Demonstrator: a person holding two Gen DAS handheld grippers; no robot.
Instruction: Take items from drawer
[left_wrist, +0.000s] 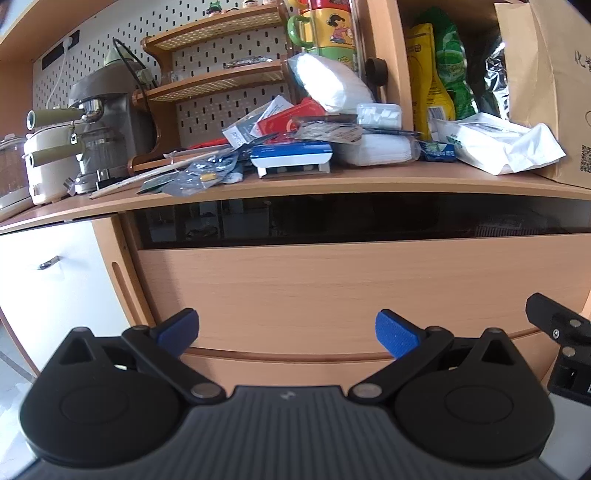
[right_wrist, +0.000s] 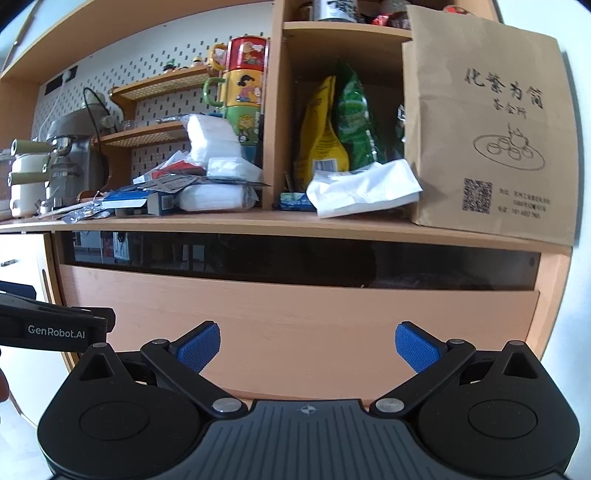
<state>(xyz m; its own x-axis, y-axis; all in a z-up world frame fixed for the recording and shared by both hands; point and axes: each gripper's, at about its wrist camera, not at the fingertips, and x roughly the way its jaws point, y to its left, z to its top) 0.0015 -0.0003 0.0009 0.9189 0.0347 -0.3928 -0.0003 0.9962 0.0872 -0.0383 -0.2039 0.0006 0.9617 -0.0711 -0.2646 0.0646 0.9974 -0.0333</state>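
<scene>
A wide wooden drawer front (left_wrist: 332, 291) sits below the counter, with a dark gap (left_wrist: 332, 221) above it; it also shows in the right wrist view (right_wrist: 295, 317). I cannot see what lies inside. My left gripper (left_wrist: 287, 334) is open and empty, held close in front of the drawer front. My right gripper (right_wrist: 307, 349) is open and empty, also facing the drawer front. The right gripper's body (left_wrist: 561, 332) shows at the right edge of the left view, and the left gripper's body (right_wrist: 55, 325) at the left edge of the right view.
The counter (left_wrist: 332, 184) holds a heap of packets, white tissue packs (left_wrist: 373, 147) and a blue-white box (left_wrist: 291, 157). A coffee machine (left_wrist: 107, 122) and a cream pot (left_wrist: 48, 162) stand at left. A brown paper bag (right_wrist: 491, 122) stands at right. A white cabinet (left_wrist: 48, 280) is at left.
</scene>
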